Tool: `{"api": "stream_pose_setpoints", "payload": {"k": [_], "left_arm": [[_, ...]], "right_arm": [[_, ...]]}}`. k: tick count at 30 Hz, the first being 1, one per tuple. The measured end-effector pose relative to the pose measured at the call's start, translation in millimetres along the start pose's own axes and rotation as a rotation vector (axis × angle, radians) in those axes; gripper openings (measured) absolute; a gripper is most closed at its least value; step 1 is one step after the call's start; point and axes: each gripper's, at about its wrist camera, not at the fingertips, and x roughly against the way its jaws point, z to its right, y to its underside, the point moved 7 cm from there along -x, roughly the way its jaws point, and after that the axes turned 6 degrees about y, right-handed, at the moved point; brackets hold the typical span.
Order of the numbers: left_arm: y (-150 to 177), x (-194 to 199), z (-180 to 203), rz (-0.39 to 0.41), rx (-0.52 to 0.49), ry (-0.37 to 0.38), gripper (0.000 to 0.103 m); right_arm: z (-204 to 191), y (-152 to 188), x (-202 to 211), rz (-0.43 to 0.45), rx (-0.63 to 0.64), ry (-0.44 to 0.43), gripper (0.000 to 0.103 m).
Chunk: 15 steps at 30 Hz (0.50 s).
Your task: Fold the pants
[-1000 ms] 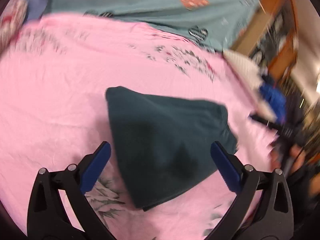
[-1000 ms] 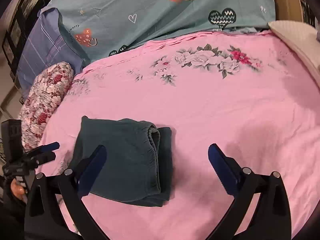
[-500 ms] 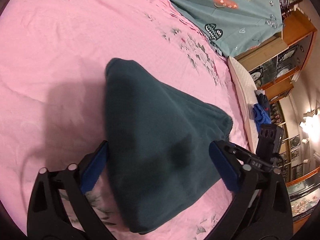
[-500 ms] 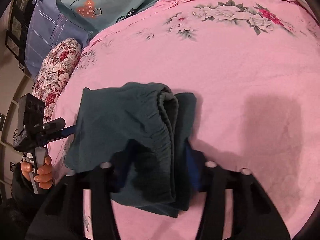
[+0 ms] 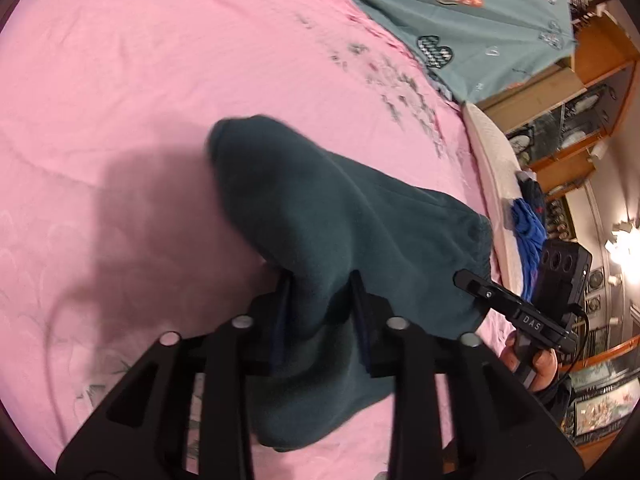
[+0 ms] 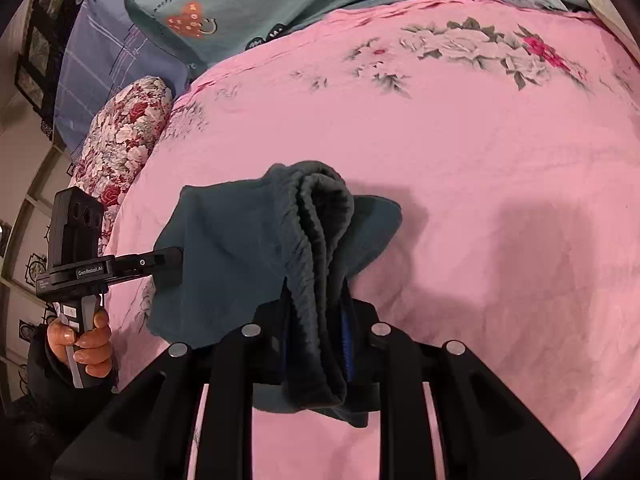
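Teal pants folded on pink sheet, opposite edges clenched in left tool and right tool.

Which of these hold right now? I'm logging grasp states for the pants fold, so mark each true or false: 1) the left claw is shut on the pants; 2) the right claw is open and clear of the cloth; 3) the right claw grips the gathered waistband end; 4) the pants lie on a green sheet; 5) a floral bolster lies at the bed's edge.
1) True: the left claw is closed on a fold of the dark teal pants.
2) False: the right claw is shut on the pants.
3) True: the ribbed waistband runs between its fingers.
4) False: they lie on a pink sheet.
5) True: the floral bolster lies at the edge.
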Motion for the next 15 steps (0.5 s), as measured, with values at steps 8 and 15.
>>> {"api": "stream_pose_setpoints", "payload": {"k": [8,15], "left_arm": [[-3,-13,14,0.015,-0.052,0.034,0.048],[-8,-1,33,0.032,-0.070,0.073,0.020]], "right_arm": [[20,7,-19,-0.013,-0.066,-0.056,0.021],[1,2,16,0.080,-0.040,-0.115,0.020]]}}
